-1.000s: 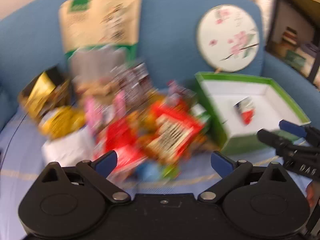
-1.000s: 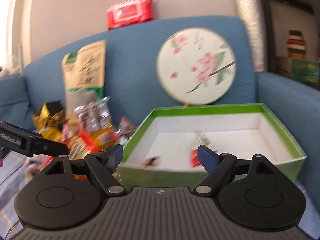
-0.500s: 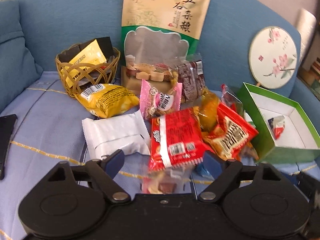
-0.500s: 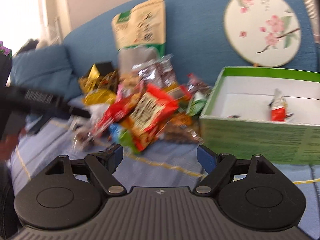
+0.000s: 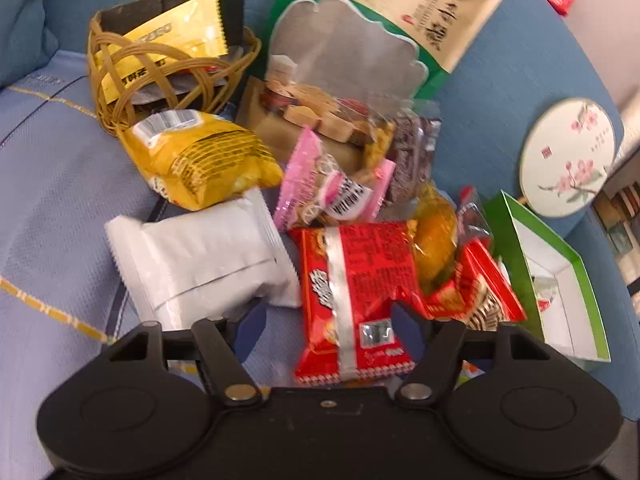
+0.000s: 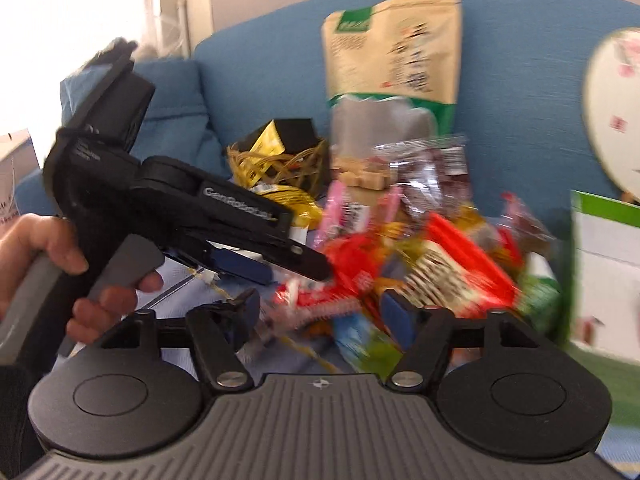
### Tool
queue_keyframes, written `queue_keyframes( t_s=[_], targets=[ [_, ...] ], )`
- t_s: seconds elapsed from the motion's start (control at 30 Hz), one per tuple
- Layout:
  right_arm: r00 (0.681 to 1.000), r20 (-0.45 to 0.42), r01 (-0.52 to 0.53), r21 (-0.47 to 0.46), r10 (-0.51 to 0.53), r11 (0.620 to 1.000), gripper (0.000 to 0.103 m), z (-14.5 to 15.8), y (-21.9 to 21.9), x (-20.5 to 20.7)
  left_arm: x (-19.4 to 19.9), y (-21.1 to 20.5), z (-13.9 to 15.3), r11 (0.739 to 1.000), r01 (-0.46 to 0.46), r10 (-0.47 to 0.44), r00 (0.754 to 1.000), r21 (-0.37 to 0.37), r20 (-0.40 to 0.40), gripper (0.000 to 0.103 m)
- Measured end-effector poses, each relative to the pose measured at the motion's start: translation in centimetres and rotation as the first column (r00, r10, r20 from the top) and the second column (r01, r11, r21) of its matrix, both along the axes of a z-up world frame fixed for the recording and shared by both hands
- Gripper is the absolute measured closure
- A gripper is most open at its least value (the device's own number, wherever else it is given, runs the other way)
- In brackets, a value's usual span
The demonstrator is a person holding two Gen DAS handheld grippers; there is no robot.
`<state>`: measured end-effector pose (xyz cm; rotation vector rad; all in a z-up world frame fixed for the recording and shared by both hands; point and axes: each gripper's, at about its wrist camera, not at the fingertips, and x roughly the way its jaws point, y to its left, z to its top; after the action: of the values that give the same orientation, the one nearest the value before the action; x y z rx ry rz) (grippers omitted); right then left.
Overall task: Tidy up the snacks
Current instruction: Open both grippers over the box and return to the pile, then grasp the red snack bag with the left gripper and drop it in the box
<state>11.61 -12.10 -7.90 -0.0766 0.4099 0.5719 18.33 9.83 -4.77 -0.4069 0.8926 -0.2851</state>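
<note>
I am holding my left gripper (image 5: pixel 326 322) with its jaws spread wide, straddling the lower half of a red snack packet (image 5: pixel 354 280) without pinching it. My right gripper (image 6: pixel 316 316) is also standing released, its fingers apart over blurred wrappers.

At ten o'clock in the left view, a woven basket (image 5: pixel 120 92) is holding a gold-and-black sachet (image 5: pixel 176 40), tilted against its rim. At four o'clock, a green box (image 5: pixel 592 300) with a white inside is holding a small red-and-white wrapper, mostly cut off by the near wall. Between them the snack pile is lying on the blue sofa (image 5: pixel 500 92): a yellow packet (image 5: pixel 204 164) touching a white packet (image 5: pixel 204 260), a pink packet (image 5: pixel 332 188) above the red one, and a tall tan pouch (image 5: pixel 400 12) leaning against the backrest at twelve o'clock.

In the right view my hand (image 6: pixel 60 256) is gripping the left tool's handle at nine o'clock. The snacks there are smearing with motion, so I cannot read individual wrappers, and the box is cropped at three o'clock.
</note>
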Motion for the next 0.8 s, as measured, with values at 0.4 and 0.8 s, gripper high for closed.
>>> queue_keyframes(
  t_s=[0.4,0.8],
  targets=[
    [0.997,-0.075,-0.017,-0.054,0.013,0.998,0.074,-2.1,-3.9,-2.4,-2.2,-1.9,0.2,0.981,0.146,-0.145,0.989,-0.125,0.024,0.052],
    [0.998,0.041,0.049,0.004,-0.049,0.999,0.011,-1.0,-4.1,-1.9,-1.0,-1.0,-0.4,0.994,0.053,-0.054,0.999,-0.101,-0.007,0.0]
  ],
)
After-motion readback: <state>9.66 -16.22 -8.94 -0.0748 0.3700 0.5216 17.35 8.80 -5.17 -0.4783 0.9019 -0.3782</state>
